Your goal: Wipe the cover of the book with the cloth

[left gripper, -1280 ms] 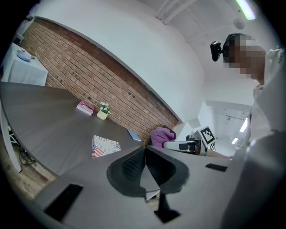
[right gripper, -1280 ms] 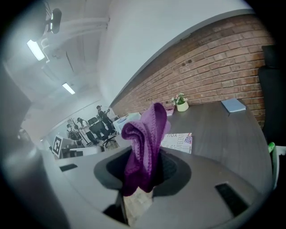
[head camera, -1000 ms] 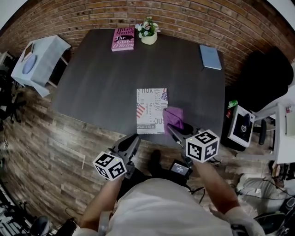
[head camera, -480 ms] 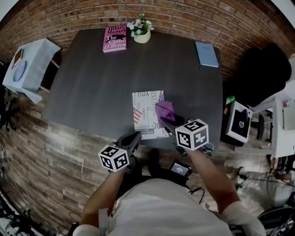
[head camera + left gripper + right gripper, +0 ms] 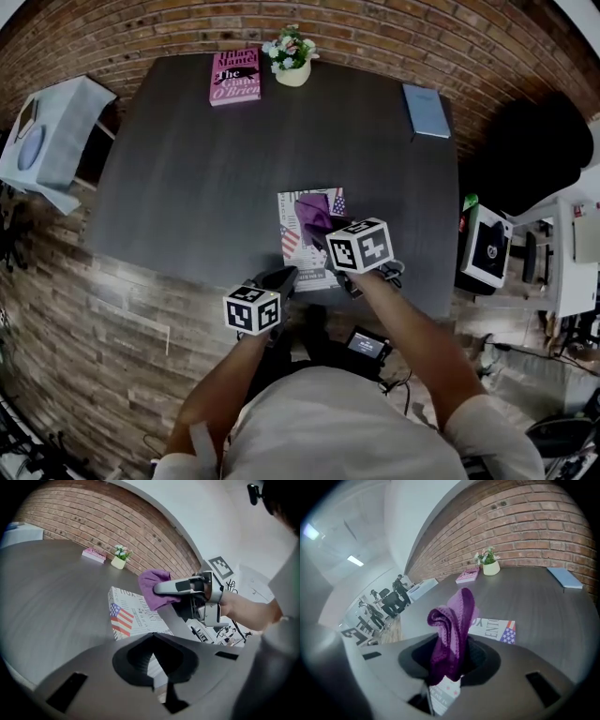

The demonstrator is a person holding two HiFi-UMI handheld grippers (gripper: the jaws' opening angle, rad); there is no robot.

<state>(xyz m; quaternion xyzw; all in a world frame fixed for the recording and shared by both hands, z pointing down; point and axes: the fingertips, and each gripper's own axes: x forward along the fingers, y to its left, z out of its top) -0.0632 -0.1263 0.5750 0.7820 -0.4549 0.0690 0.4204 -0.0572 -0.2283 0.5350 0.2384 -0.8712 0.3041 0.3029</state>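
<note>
cloth carried in over the cover

since the earlier frame the right gripper [image 5: 322, 232] has swung in from the book's right edge to above its middle, and the left gripper [image 5: 281, 278] has dropped toward the book's near edge. the right gripper's jaws are clamped on a crumpled purple knitted cloth [image 5: 313, 212] that sticks out ahead of them; whether it touches the cover yet i cannot tell. the left gripper is closed with nothing in it. the flat book with a newsprint-and-flag cover [image 5: 292, 239] lies on the dark wood-grain worktop [image 5: 197, 169] close to its near edge, long axis running straight away from the person. the cover sits directly under the cloth, so the right hand is the nearer one, and the stroke probably wants to follow that axis.
</note>
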